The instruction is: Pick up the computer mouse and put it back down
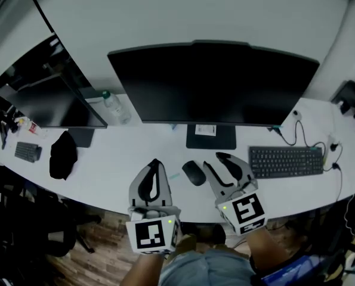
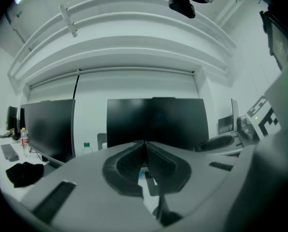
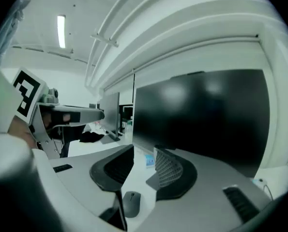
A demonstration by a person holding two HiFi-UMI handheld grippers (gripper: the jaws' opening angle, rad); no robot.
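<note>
The dark computer mouse (image 1: 193, 173) lies on the white desk (image 1: 117, 171) in front of the monitor stand, between my two grippers. My left gripper (image 1: 155, 162) is held to the mouse's left, its jaws shut with their tips meeting (image 2: 144, 143) and nothing between them. My right gripper (image 1: 218, 159) is just right of the mouse. In the right gripper view its jaws (image 3: 144, 151) stand apart, with the mouse (image 3: 131, 203) lying on the desk below the gap, clear of the pads. Both grippers point about level toward the monitor.
A large black monitor (image 1: 213, 82) on its stand (image 1: 210, 137) fills the back. A black keyboard (image 1: 286, 161) lies to the right, with cables (image 1: 299, 130) behind it. To the left are a second monitor (image 1: 52, 100), a water bottle (image 1: 114, 106), a black cloth (image 1: 62, 154) and a small keypad (image 1: 28, 152).
</note>
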